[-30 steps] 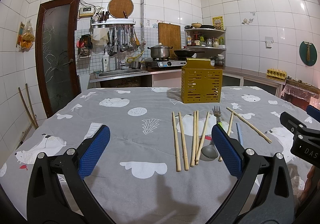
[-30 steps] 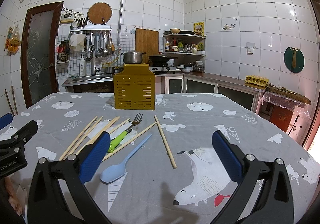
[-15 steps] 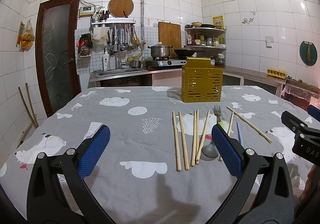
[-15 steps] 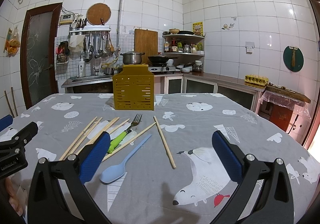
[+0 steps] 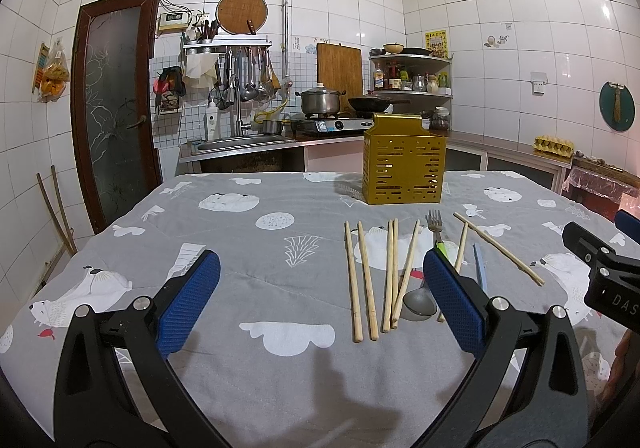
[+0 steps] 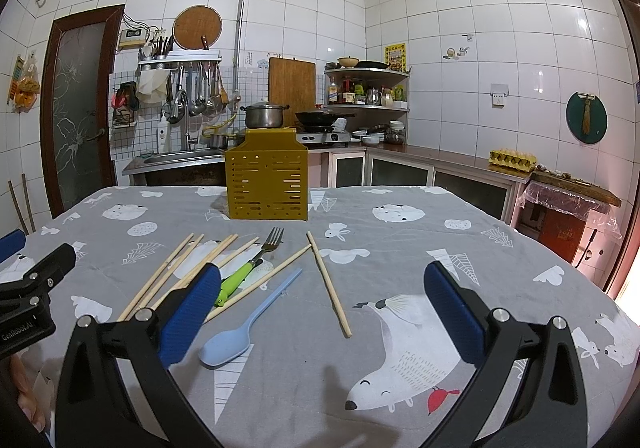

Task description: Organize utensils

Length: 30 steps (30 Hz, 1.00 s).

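Left claw (image 5: 320,296): held wide open above the near table, nothing gripped.
Right claw (image 6: 322,306): likewise spread wide, nothing gripped; blue pads (image 6: 450,314) seen either side of the cloth.
Table (image 6: 400,232): covered by a grey cloth printed with white animals.
Utensil holder (image 6: 267,185): yellow, slotted, stood upright at the far middle; interior not visible, contents cannot be told.
Chopsticks (image 5: 362,280): laid loose on the cloth, near of the holder, some touching.
Fork (image 6: 256,262): green-handled, among the chopsticks, tines toward the holder.
Blue spoon (image 6: 244,328): nearest, bowl toward the camera.
Metal spoon (image 5: 418,302): bowl seen beside the chopsticks in the left view.
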Motion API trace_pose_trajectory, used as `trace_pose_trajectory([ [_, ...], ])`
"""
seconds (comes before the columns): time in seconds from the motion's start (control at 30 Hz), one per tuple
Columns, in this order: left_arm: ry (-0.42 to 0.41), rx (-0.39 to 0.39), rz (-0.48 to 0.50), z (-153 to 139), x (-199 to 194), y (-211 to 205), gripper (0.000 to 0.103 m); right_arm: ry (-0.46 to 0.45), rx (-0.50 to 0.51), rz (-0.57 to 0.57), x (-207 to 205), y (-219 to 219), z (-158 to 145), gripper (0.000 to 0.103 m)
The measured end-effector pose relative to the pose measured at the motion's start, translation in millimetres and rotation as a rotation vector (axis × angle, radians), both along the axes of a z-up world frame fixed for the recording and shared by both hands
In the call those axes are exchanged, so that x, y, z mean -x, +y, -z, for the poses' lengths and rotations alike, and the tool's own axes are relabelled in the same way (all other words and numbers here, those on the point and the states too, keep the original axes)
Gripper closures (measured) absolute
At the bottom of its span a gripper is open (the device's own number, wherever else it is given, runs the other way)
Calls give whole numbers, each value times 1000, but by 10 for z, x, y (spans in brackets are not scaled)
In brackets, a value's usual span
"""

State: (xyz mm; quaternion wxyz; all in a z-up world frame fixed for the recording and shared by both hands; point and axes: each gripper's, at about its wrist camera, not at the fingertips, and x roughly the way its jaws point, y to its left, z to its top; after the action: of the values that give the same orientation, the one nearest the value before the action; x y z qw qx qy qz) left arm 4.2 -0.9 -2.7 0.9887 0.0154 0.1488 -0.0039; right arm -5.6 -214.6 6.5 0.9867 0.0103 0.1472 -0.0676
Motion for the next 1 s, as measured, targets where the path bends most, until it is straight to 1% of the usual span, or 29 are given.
trace_pose_trajectory([
  [0.77,7,-6,-3,11,-27,1,5,3,-11,0,-4,-30,33,4],
  [0.9,27,-7,-12,55,-35,62,5,9,-17,-8,-23,-34,46,4],
  [1.0,69,0,-28,70,-116,90,5,19,-19,-26,-51,-22,36,4],
])
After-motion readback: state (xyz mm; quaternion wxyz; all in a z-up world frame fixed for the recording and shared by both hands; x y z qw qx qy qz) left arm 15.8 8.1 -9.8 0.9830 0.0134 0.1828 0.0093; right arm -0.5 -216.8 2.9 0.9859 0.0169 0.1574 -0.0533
